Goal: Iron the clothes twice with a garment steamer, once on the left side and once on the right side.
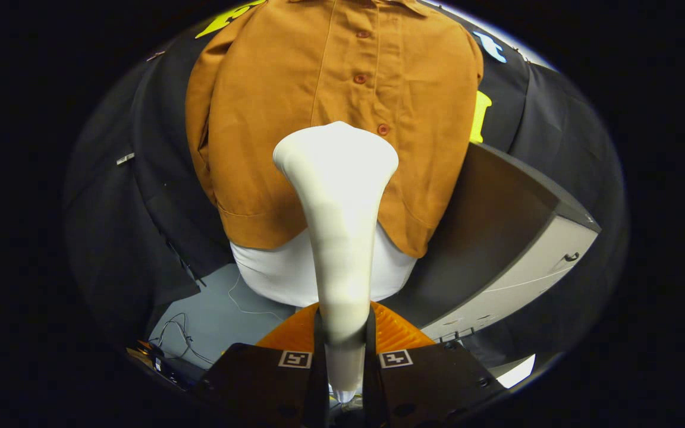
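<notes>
Steamer (338, 196) pinched at its handle between both fingers of gripper (342, 348), head up at 12 o'clock over the orange shirt (259, 119), approx on the button placket, near the hem. Can't tell if head touches cloth, or which pass this is; neither side looks provably done. Shirt collar cut off; white underlayer (277, 276) below hem. Grey cabinet (515, 249) at 3 o'clock.

Matt cloth shirt (330, 119); smooth steamer (339, 208) (plastic, faint sheen)
</notes>
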